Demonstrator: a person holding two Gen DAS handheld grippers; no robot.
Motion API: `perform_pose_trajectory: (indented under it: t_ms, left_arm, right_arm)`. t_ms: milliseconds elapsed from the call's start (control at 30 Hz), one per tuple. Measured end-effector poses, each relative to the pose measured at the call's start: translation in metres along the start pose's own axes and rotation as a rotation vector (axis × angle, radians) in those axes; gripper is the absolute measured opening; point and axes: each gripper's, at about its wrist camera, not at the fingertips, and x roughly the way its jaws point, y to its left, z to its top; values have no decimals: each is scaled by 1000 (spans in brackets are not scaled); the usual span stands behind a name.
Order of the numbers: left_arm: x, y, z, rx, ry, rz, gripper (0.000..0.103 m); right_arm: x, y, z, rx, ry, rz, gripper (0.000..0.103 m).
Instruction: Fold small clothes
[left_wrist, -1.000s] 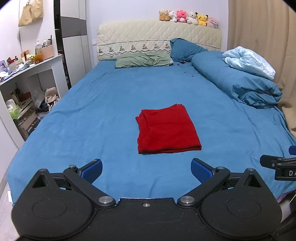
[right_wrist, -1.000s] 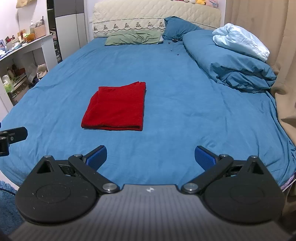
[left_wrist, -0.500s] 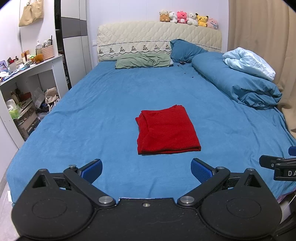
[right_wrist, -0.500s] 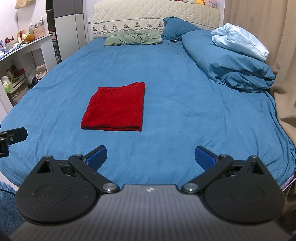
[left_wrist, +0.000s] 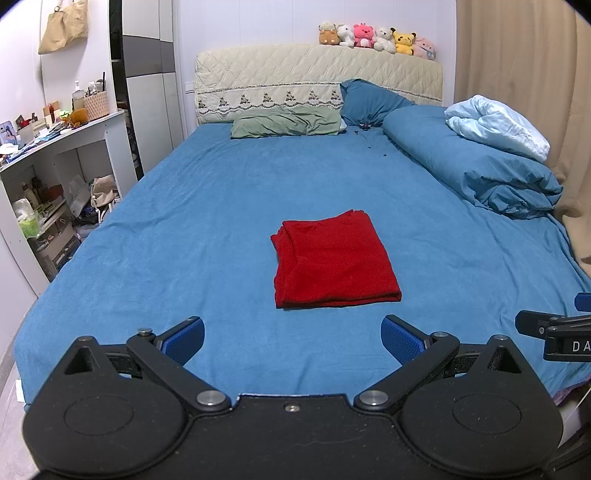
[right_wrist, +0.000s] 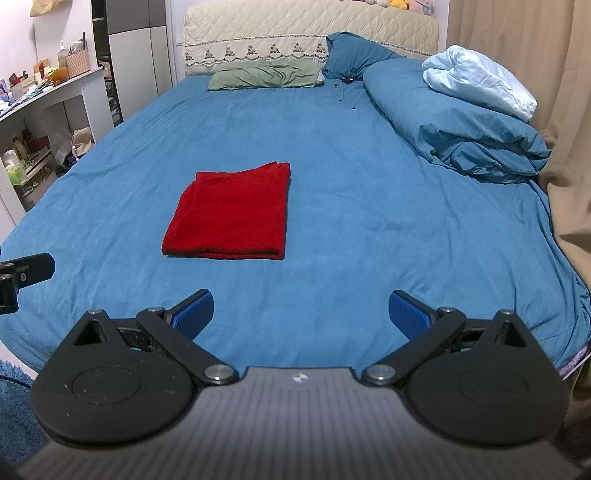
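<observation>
A red garment (left_wrist: 334, 260) lies folded into a flat rectangle on the blue bedsheet (left_wrist: 221, 206), near the middle of the bed's near half. It also shows in the right wrist view (right_wrist: 231, 218). My left gripper (left_wrist: 291, 338) is open and empty, held back near the foot edge of the bed, apart from the garment. My right gripper (right_wrist: 301, 314) is open and empty, also near the foot edge, to the right of the garment.
A rolled blue duvet (left_wrist: 476, 166) with a pale blue cloth (left_wrist: 498, 127) lies along the right side. Pillows (left_wrist: 286, 123) sit at the headboard. White shelves (left_wrist: 55, 177) stand left of the bed; a beige curtain (left_wrist: 524, 74) hangs on the right.
Both views have shifted slightly, as both grippers drift a little back from the bed. The red garment has not moved.
</observation>
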Motion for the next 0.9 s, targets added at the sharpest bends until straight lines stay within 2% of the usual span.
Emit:
perform_pose_trajectory:
  t_ms: [900]
  left_arm:
    - [-5,0,-5,31,-35,8,103]
  right_arm:
    - [-3,2,-2,1,-6,0,103]
